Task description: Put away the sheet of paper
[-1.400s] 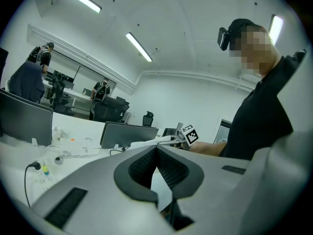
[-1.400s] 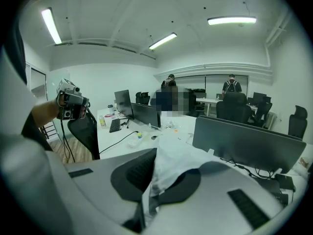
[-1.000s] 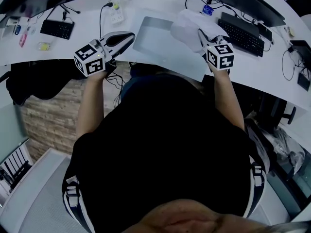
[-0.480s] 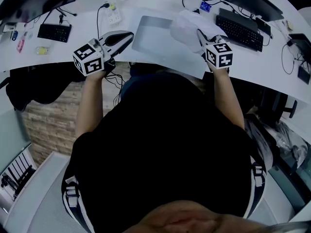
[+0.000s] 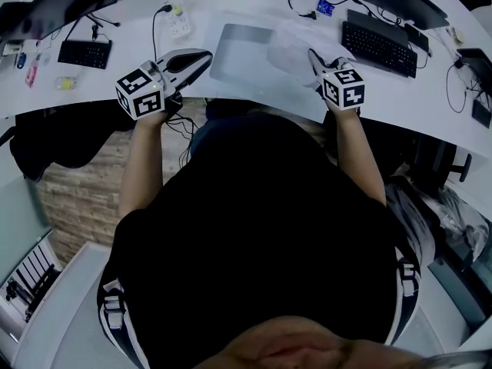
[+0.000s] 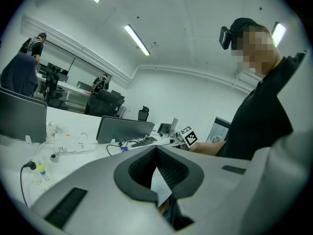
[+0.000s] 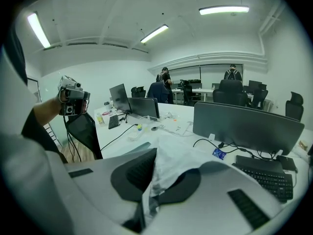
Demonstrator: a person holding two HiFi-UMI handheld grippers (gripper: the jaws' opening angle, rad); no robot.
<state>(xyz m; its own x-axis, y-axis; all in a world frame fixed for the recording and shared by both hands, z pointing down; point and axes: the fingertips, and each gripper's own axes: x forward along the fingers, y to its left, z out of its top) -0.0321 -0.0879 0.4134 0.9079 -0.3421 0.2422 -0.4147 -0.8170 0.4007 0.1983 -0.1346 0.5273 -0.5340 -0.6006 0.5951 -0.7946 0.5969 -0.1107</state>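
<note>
Paper [image 7: 168, 168], white and crumpled, is pinched in the right gripper [image 5: 314, 55]. Its bunched edge runs down the seam between the two dark ribbed pads [image 7: 132, 176], which close on it from either side. Beyond the fingertips the sheet fans out wider and hides the tip of the right-hand pad. In the head view it spreads ahead of that gripper over the white desk [image 5: 254, 91], just beside the right edge of a grey rectangular pad [image 5: 241, 52].

The left gripper [image 6: 156, 150] is held at the desk's near edge, well apart from the sheet, with its fingertips pressed together. A pale wedge shows in the gap behind the tips. It is probably the desk edge seen through, with brown below it, rather than anything held.

Under the desk edge the floor [image 5: 77, 183] is brown and wood-patterned. Further onto the curved desktop lie a black keyboard [image 5: 380, 43] to the right of the sheet, a white power strip [image 5: 181, 23] with a black lead to the left of the grey pad, and a smaller dark keyboard [image 5: 84, 52] at far left. A dark monitor [image 7: 247, 124] stands behind the black keyboard, with cables trailing before it.

Past that, the room is a white office with more desks and screens, black chairs [image 7: 293, 106], people [image 7: 160, 89] standing at a far desk, and strip lights [image 7: 224, 9] on the ceiling.
</note>
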